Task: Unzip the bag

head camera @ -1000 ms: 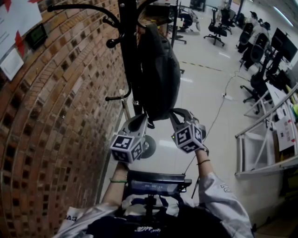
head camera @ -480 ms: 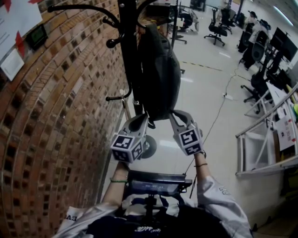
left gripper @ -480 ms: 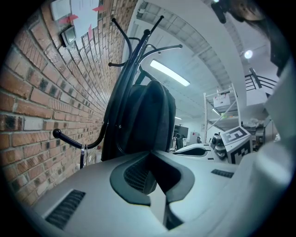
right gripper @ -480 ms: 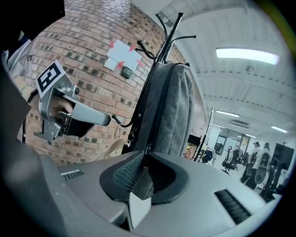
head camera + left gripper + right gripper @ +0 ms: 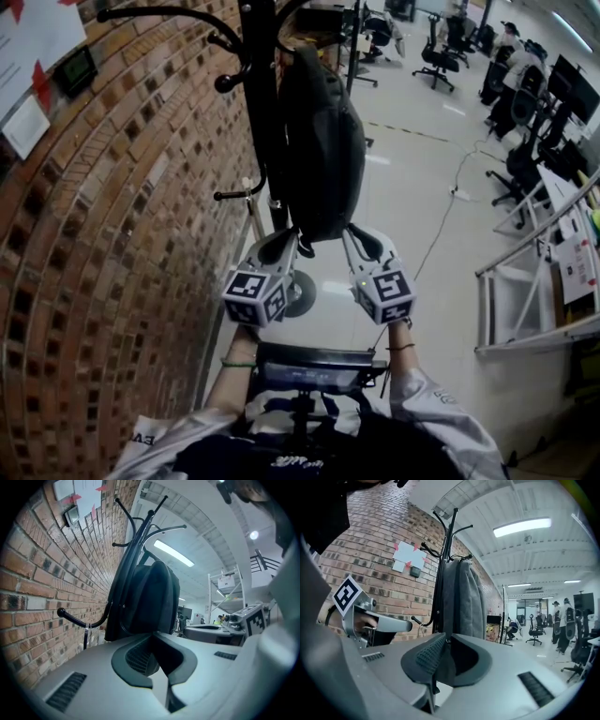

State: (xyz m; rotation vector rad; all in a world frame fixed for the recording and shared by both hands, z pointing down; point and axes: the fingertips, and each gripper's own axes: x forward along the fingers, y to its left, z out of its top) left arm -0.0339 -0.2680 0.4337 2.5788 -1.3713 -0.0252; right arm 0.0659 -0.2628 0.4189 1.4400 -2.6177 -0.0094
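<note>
A dark backpack (image 5: 323, 141) hangs from a black coat stand (image 5: 258, 94) beside the brick wall; it also fills the middle of the left gripper view (image 5: 150, 597) and the right gripper view (image 5: 461, 602). My left gripper (image 5: 292, 239) points level at the bag's bottom left edge, its jaws closed together on that edge (image 5: 152, 635). At the bag's bottom right, my right gripper (image 5: 349, 230) has just been opening its jaws slightly. The gap stays very narrow, with a small dark zipper tab pinched at the tips (image 5: 446, 639).
The brick wall (image 5: 112, 234) runs along the left with papers pinned to it. The stand's lower hook (image 5: 234, 195) juts out near the left gripper. Office chairs (image 5: 436, 56), desks and a metal rack (image 5: 525, 281) stand to the right across the pale floor.
The right gripper has rolled about its own axis, turning its marker cube, and shifted slightly at the bag's bottom. The left gripper and the bag have held still.
</note>
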